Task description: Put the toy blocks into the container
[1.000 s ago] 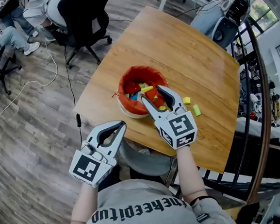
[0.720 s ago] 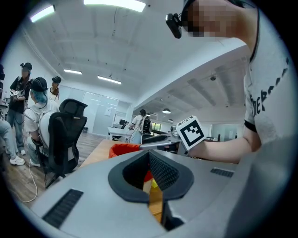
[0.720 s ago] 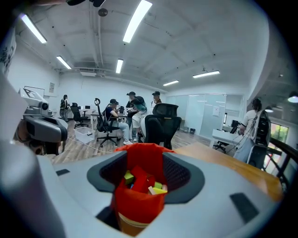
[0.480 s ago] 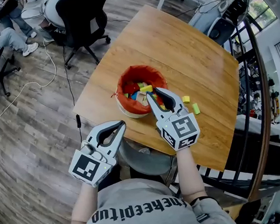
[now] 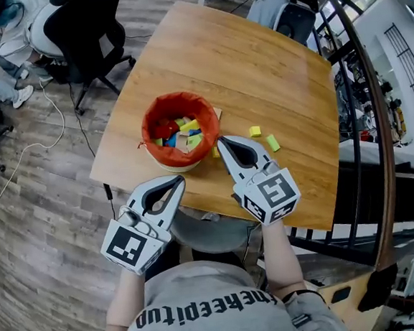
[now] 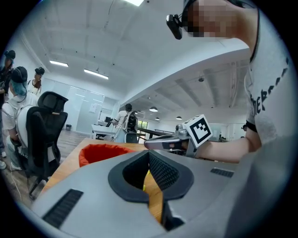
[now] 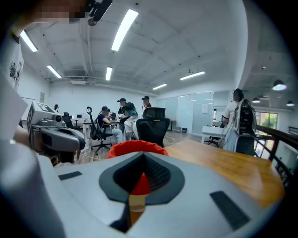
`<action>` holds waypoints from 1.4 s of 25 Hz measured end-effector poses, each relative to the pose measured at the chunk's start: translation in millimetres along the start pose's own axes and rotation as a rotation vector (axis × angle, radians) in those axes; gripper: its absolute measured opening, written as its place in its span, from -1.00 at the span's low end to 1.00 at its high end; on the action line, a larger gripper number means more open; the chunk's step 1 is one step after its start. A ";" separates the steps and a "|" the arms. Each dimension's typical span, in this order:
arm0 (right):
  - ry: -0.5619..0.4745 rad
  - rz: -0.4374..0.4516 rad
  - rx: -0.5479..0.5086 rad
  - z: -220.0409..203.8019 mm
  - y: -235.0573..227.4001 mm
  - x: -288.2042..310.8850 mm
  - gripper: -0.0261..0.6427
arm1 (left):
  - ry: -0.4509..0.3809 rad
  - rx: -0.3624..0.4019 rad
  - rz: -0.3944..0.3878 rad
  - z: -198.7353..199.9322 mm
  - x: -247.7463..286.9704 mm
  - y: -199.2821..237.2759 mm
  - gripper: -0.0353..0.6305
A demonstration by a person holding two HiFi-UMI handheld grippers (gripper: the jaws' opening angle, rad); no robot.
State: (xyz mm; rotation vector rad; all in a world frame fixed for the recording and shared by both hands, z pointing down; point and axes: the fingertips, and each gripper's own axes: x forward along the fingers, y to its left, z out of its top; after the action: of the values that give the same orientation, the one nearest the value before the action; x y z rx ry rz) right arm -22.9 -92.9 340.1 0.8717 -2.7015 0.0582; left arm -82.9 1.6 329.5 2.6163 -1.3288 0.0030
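The right gripper [image 5: 223, 144] has drawn back out of the red container [image 5: 149, 123] to just beside its rim, jaws just closed on nothing, apparently after a drop, while the left gripper [image 5: 177, 183] idles closed and empty, with two blocks [image 5: 255, 131] still loose on the table [image 5: 270, 62].

The container [image 5: 147, 134] in front of the left gripper [image 5: 177, 182] is red-orange. The blocks inside [image 5: 186, 130] are red, yellow, blue and maybe green. Beside the grey right gripper [image 5: 223, 144] are a yellow block [image 5: 255, 131] and a lime block [image 5: 273, 143] on the brown wooden table [image 5: 270, 69].
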 end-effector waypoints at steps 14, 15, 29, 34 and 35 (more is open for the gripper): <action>0.027 -0.152 0.087 -33.4 -52.7 -55.5 -0.89 | 0.049 0.005 -0.186 -8.0 58.1 -42.8 -0.85; 0.029 -0.150 0.092 -35.6 -53.9 -56.5 -0.89 | 0.052 0.005 -0.192 -8.9 60.7 -44.5 -0.85; 0.101 -0.082 0.112 -74.3 -64.4 -37.0 -0.89 | 0.080 -0.017 -0.157 -20.8 81.1 -43.5 -0.85; 0.141 -0.046 0.100 -90.9 -64.0 -25.6 -0.89 | 0.093 -0.027 -0.129 -27.3 84.3 -40.1 -0.85; 0.147 -0.037 0.099 -93.8 -63.8 -23.6 -0.89 | 0.094 -0.028 -0.124 -28.0 84.8 -39.6 -0.85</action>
State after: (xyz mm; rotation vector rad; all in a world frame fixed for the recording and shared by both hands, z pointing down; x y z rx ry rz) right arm 57.5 -119.4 419.2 0.9083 -2.5631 0.2409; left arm 1.7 -38.2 357.7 2.6349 -1.1270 0.0870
